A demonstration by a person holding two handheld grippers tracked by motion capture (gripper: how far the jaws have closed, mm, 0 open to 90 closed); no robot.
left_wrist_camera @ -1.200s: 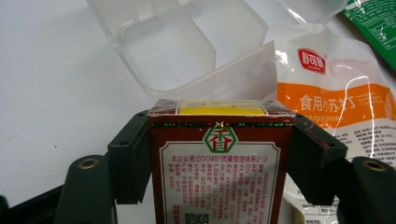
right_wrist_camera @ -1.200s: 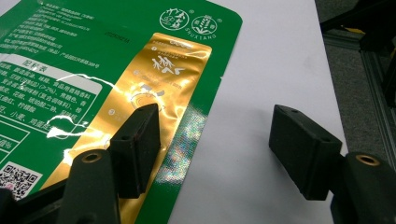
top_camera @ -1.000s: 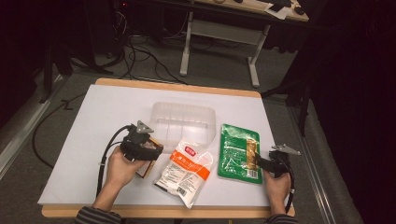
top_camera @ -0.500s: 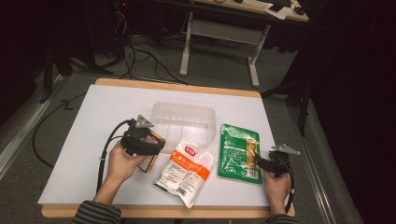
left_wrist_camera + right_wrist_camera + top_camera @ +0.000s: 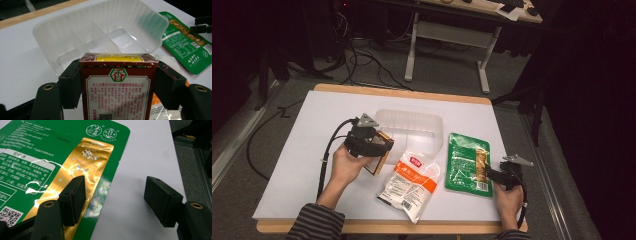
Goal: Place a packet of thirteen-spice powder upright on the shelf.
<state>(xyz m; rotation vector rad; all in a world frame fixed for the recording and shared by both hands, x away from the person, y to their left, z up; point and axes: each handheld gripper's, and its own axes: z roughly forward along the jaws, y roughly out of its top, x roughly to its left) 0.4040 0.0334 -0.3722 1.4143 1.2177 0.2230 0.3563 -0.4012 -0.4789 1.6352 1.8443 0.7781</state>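
A person is sitting at a white worktop (image 5: 312, 130), holding a two-jaw gripper in each hand.

The left gripper (image 5: 374, 145) is clamping a dark red box (image 5: 118, 87) between its two black pads, one pad pressing on each side of the box. The jaws are standing fairly wide because the box is wide. The box is carrying a green emblem, a yellow band across its top and a white label of small print. In the high view the box is hanging tilted in the gripper, raised off the worktop. Just beyond this gripper, a clear plastic tray (image 5: 105, 27) with ribbed dividers is lying with its open side turned towards the box. Beside the gripper, on the side nearer the other hand, an orange and white pouch (image 5: 409, 182) is lying flat on the worktop.

The right gripper (image 5: 117, 192) is resting low at the worktop's edge with its jaws wide apart and nothing between them. One pad is hovering over the edge of a green packet (image 5: 37, 162) with a gold stripe; the other pad is standing over bare white worktop. Whether the pad is touching the packet cannot be told. The packet is lying flat, between the two grippers.
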